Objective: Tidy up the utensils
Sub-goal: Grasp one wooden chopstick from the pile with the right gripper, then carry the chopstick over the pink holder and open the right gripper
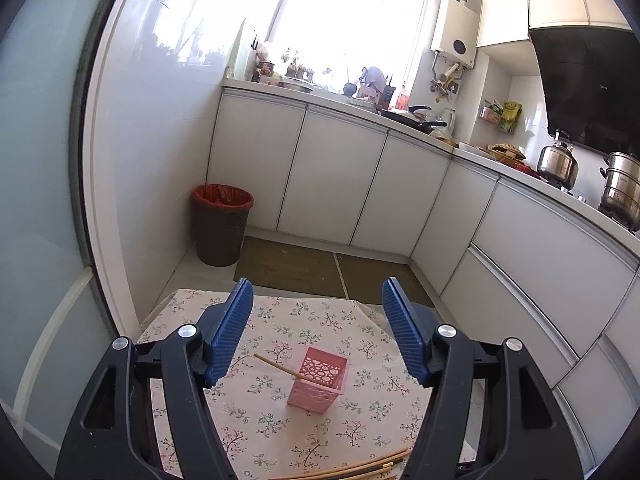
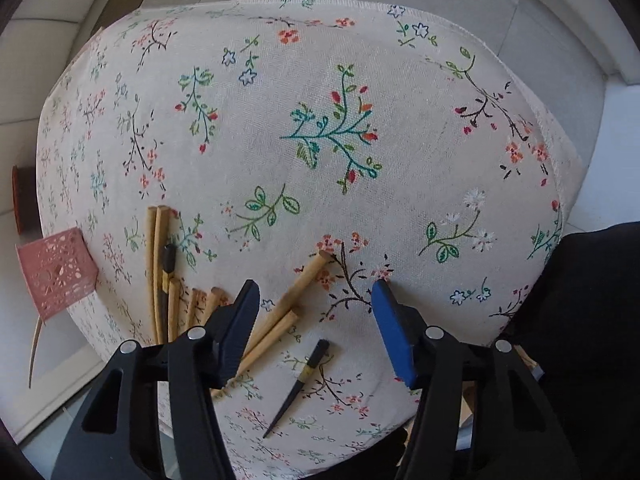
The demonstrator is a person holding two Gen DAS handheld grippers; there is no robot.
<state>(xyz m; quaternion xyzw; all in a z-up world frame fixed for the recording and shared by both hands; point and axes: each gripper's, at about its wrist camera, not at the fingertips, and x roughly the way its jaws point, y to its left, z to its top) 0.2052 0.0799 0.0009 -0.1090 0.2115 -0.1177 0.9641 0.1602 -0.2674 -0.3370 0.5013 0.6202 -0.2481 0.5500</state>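
Both grippers are just hanging over the little table with the floral tablecloth, and neither one has anything in it.

The left gripper sits in the lower half of its frame with its blue pads spread wide apart. Right between them, lower centre, is the pink perforated utensil basket, standing upright on the cloth. One wooden chopstick is already in it, leaning out over the rim toward the left. Along the bottom edge of that same view you can see more chopsticks lying flat on the cloth. Further back, mid-left, there's a brown trash bin with a red liner against the white cabinets.

The right gripper is looking almost straight down at the tablecloth, fingers also spread open. A pair of wooden chopsticks lies diagonally, running under its left finger, and a single black chopstick lies on the cloth at lower centre, in between the two fingers but not touching either. Over at the left there's a bundle of wooden chopsticks with a dark one mixed in. The pink basket shows up at the far left edge of this view, well apart from the gripper.
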